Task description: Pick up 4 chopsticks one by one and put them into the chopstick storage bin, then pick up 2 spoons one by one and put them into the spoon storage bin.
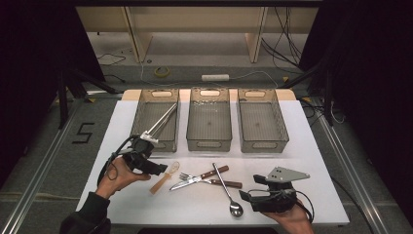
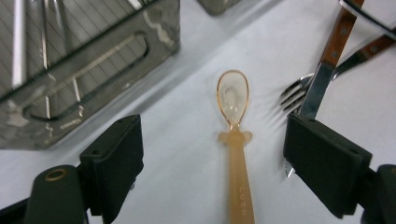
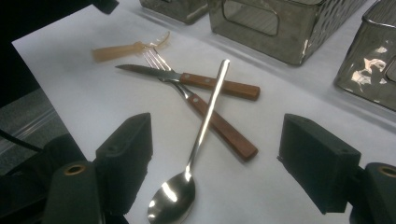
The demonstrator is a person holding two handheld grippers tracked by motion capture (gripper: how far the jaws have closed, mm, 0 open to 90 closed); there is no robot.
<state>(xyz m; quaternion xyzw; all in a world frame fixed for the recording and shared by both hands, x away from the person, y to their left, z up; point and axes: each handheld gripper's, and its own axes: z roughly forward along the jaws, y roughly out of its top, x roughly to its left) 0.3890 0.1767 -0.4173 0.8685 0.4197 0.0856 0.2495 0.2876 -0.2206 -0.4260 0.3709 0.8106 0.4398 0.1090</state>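
Black grippers with blocky jaws, brass-ringed holes, trailing cables; dark sleeve (image 1: 85, 214).

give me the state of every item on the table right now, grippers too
left gripper: open, jaws either side of the translucent amber plastic spoon, which lies flat
right gripper: open, empty
long steel spoon: lying across wooden-handled fork
wooden-handled knife: lying across the fork
left grey bin: holds metal tongs
middle grey bin: empty
right grey bin: empty
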